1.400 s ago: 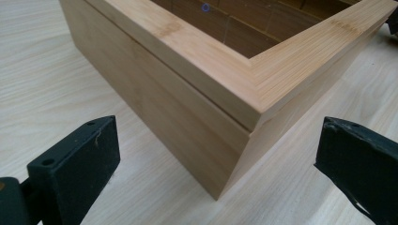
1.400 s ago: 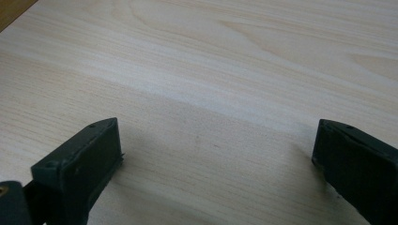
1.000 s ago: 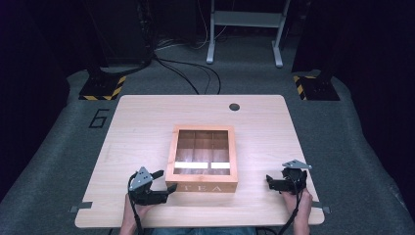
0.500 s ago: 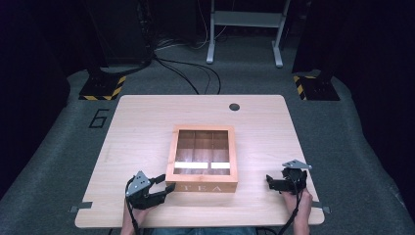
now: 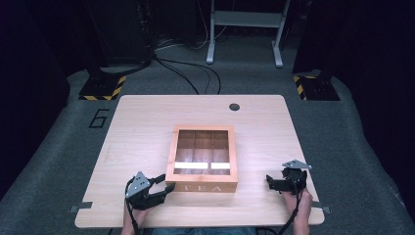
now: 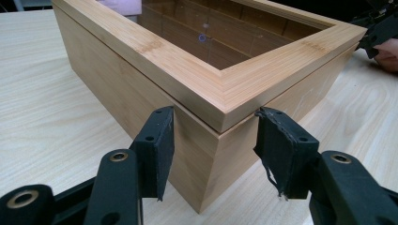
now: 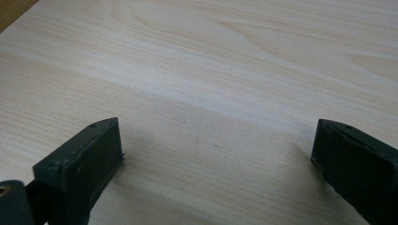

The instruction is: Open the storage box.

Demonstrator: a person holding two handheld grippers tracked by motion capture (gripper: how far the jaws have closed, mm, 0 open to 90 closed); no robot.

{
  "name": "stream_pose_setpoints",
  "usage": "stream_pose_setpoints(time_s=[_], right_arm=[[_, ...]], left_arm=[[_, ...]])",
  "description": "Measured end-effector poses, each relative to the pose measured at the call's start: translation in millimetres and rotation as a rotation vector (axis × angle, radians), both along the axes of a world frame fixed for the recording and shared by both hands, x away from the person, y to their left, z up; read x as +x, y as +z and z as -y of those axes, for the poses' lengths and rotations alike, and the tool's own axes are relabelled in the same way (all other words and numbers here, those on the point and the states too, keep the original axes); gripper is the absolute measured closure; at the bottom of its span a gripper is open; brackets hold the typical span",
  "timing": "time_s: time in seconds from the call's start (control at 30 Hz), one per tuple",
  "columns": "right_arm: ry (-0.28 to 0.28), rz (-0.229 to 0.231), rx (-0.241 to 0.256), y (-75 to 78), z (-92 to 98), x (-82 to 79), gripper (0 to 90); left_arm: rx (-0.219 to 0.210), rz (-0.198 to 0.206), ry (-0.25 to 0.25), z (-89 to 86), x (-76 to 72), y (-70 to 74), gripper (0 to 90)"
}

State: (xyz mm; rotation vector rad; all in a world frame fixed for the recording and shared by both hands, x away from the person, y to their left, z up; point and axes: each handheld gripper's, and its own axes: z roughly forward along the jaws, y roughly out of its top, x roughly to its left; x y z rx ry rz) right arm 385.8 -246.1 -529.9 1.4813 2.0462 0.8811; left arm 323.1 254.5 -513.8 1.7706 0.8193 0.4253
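Observation:
A wooden tea box (image 5: 202, 159) with a glass-panelled lid and "TEA" on its front stands shut in the middle of the table. My left gripper (image 5: 165, 186) is open at its front left corner. In the left gripper view the box corner (image 6: 220, 112) sits between the two pads (image 6: 157, 140), just under the lid's rim, and a small gap shows at the right pad. My right gripper (image 5: 272, 182) rests open on the bare wood to the right of the box. Nothing lies between its pads (image 7: 89, 150).
The pale wooden table (image 5: 142, 127) has a round cable hole (image 5: 234, 106) at the back. Dividers inside the box (image 6: 206, 42) show through the glass. The other hand with its gripper (image 6: 382, 33) shows past the box's far corner. Dark floor, cables and stand feet lie beyond.
My left gripper has shifted slightly left and back toward the table's front edge, still at the box's front left corner. The right gripper and the box have not moved.

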Motion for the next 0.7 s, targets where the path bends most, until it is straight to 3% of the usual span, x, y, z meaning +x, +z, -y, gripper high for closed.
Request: stream_pose_setpoints(time_s=[0.4, 0.7], right_arm=[[0.002, 0.0, 0.001, 0.0, 0.2, 0.0, 1.7], [0.005, 0.0, -0.002, 0.0, 0.5, 0.0, 1.7]], left_arm=[[0.021, 0.006, -0.003, -0.1, -1.3, 1.4, 47.7], [0.006, 0.014, 0.004, 0.0, -1.7, 2.4, 49.4]])
